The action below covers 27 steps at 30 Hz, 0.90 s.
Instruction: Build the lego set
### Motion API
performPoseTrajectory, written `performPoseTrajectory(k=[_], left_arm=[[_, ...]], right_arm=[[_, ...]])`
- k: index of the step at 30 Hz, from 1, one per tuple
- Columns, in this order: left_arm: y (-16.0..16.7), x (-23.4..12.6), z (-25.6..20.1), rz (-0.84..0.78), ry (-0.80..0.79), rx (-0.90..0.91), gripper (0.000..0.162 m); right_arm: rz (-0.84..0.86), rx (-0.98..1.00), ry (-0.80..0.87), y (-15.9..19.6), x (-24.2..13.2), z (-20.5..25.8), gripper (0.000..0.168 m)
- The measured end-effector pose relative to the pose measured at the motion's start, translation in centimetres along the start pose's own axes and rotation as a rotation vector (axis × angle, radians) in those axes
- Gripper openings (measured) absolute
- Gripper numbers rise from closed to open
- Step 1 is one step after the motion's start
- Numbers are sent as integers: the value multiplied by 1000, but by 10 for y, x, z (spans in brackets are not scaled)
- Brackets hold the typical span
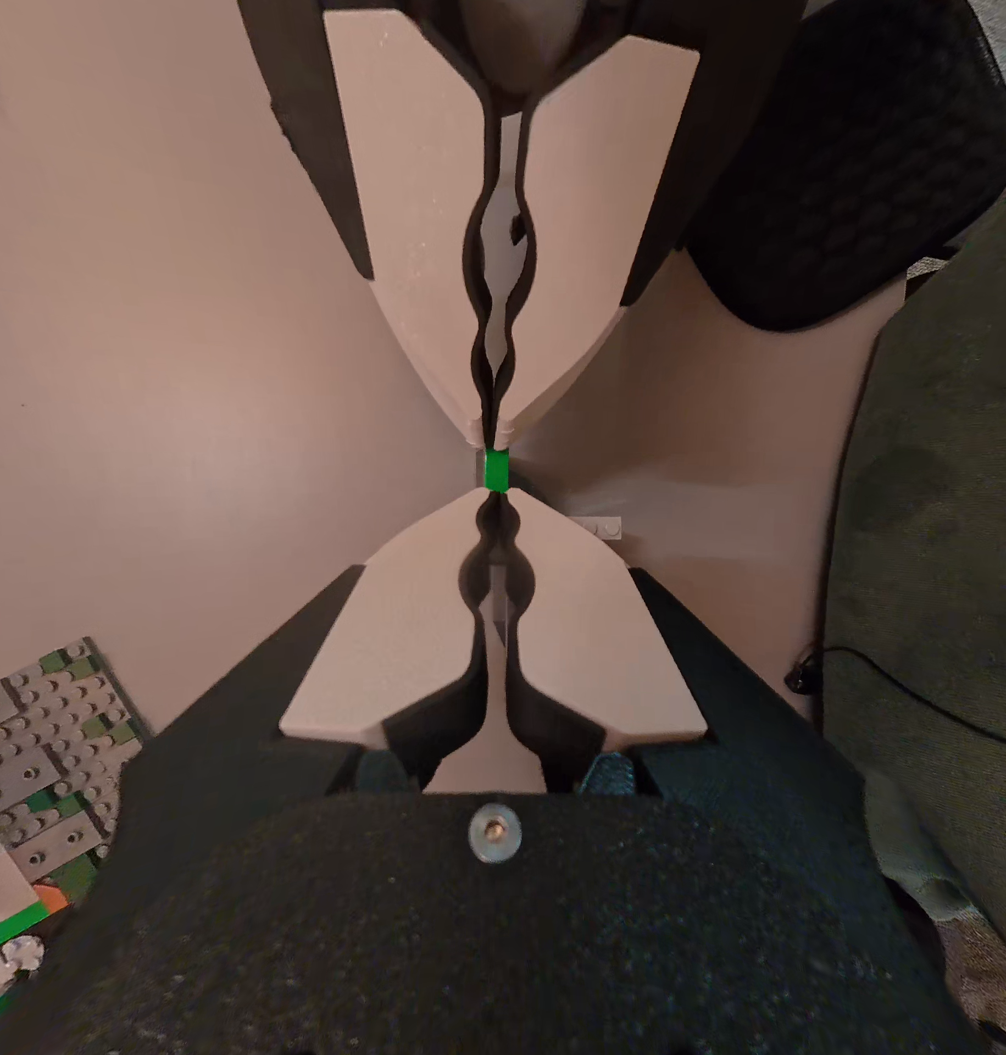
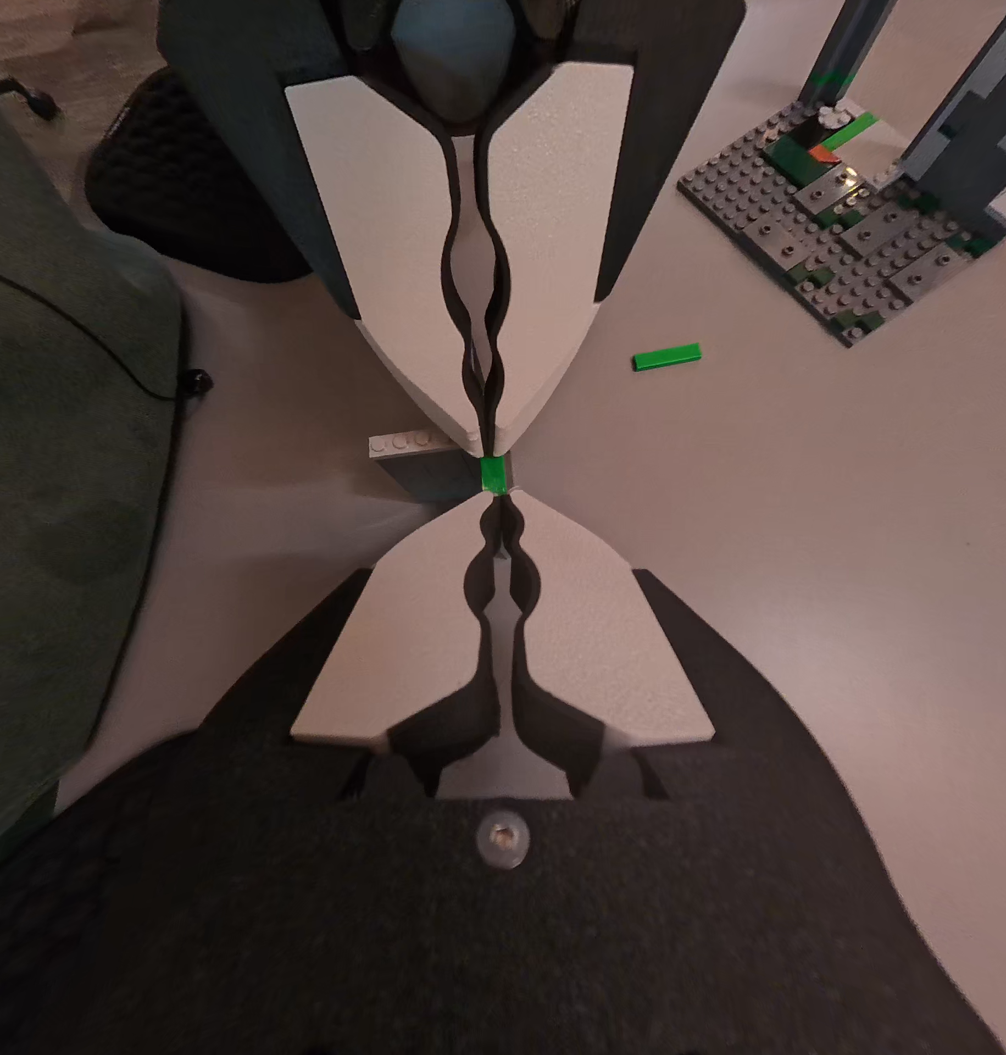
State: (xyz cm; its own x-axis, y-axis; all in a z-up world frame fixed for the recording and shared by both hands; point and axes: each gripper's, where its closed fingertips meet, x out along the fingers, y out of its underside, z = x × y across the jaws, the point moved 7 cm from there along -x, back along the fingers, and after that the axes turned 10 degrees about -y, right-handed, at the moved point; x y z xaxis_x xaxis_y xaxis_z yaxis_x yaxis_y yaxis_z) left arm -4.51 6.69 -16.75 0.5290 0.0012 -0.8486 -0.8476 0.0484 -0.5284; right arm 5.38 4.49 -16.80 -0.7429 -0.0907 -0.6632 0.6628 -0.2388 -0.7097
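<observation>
Left gripper [image 1: 496, 502]: fingers are closed together on one end of a small bright green piece [image 1: 496, 470]; seen from its own wrist camera at the bottom of the picture.
Right gripper [image 2: 493, 501]: fingers are likewise closed on the opposite end of the same green piece [image 2: 493, 475]. Each gripper also appears at the top of the other's view, tip to tip.
Held piece: pinched between the two grippers above the pale tabletop [image 2: 774, 571]; only a short green span shows between the tips, so its full length cannot be told.
Long axis: judged to run along the line joining the two grippers, i.e. straight ahead in both views.
Grey sub-assembly [image 2: 426, 465]: a light grey studded plate on a darker block, just beside and behind the green piece; contact between them cannot be told.
Loose green tile [image 2: 666, 357]: flat on the table, forward and right of the right gripper, long axis roughly crosswise to the fingers.
Main build [image 2: 866, 228]: grey studded baseplate with tall grey walls, far right in the right view; low left in the left view [image 1: 49, 742].
Nearer arm: neither is clearly nearer the build from these views.
Step in hand (judgement): the green piece is probably being regripped or handed over before being seated.
Risk (judgement): a small piece held at its ends may twist or drop on release.
</observation>
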Motion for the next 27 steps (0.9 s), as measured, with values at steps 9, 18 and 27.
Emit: performPoseTrajectory(k=[9, 18, 27], left_arm=[[0, 1, 2, -1, 10, -27, 0], [1, -1, 3, -30, 6, -55, 0], [23, -23, 2, -156, -91, -134, 0]], right_arm=[[32, -76, 49, -2, 3, 4, 0], [-41, -57, 32, -6, 3, 6, 0], [-68, -55, 47, -10, 3, 3, 0]])
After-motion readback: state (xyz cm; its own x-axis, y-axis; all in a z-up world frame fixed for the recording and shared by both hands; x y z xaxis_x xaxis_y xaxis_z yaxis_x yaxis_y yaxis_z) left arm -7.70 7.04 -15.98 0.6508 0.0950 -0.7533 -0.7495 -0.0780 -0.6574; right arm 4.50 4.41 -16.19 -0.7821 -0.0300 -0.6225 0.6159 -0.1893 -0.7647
